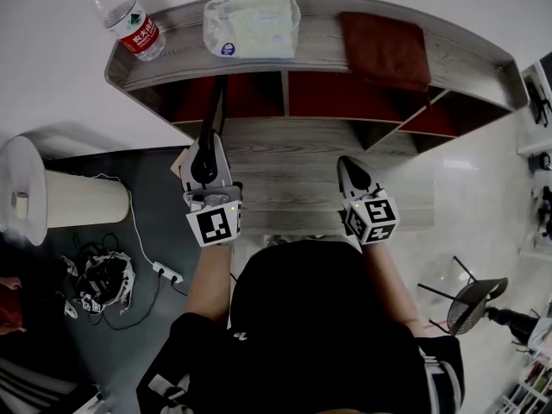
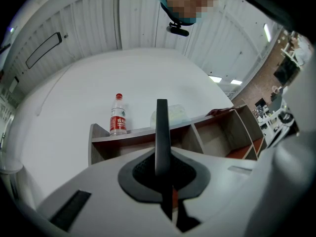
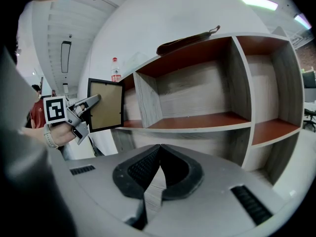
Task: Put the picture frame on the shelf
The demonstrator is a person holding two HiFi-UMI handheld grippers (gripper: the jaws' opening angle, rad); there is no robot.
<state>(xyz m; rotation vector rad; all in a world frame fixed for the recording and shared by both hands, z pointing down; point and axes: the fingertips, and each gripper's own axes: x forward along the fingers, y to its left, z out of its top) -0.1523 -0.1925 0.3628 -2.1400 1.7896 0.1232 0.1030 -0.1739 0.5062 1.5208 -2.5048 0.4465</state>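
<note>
The picture frame (image 1: 217, 110) is black-rimmed with a tan back (image 3: 105, 104). My left gripper (image 1: 207, 164) is shut on its lower edge. It holds the frame upright in front of the upper-left compartment of the wooden shelf (image 1: 285, 136). In the left gripper view the frame (image 2: 161, 130) stands edge-on between the jaws of that gripper (image 2: 163, 168). My right gripper (image 1: 347, 164) hangs to the right before the shelf, shut with nothing in it. Its jaws (image 3: 158, 150) face the middle compartment (image 3: 195, 100).
On the shelf top stand a water bottle (image 1: 128, 20), a pack of tissues (image 1: 250, 24) and a folded red cloth (image 1: 384, 48). A white cylinder (image 1: 60, 198) and cables with a power strip (image 1: 164, 272) lie on the dark floor at left. A chair (image 1: 473, 300) stands at right.
</note>
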